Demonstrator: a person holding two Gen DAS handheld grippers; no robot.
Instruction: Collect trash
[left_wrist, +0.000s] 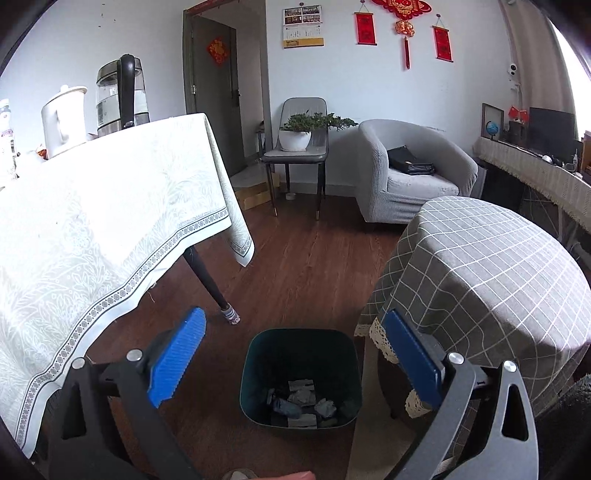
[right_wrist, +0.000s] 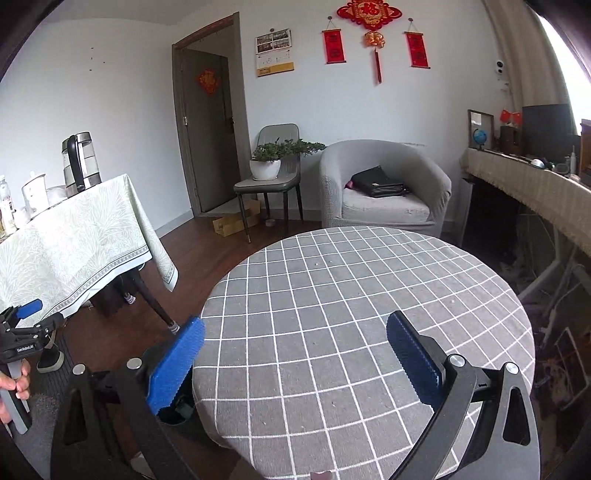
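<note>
- Jaws of the left gripper (left_wrist: 295, 354) stand spread wide with nothing between the blue pads, hanging above the floor.
- Directly under and between them sits the dark green trash bin (left_wrist: 301, 376) on the wooden floor (left_wrist: 303, 266), with crumpled grey paper scraps (left_wrist: 303, 400) lying at its bottom.
- Bin stands between the white-clothed surface (left_wrist: 92, 229) on one side and the round checked surface (left_wrist: 491, 273) on the other, just beside the lace hem of the latter.
- Jaws of the right gripper (right_wrist: 295, 354) are likewise released and hold nothing, poised over the round checked surface (right_wrist: 351, 314).
- Kettle (left_wrist: 122, 96) and a white jug (left_wrist: 62, 118) stand at the far end of the white-clothed surface.
- Farther back, a potted plant (left_wrist: 299, 131) rests on a grey chair (left_wrist: 301, 147), and beside it a grey armchair (left_wrist: 410, 173) carries a black bag (left_wrist: 410, 160).
</note>
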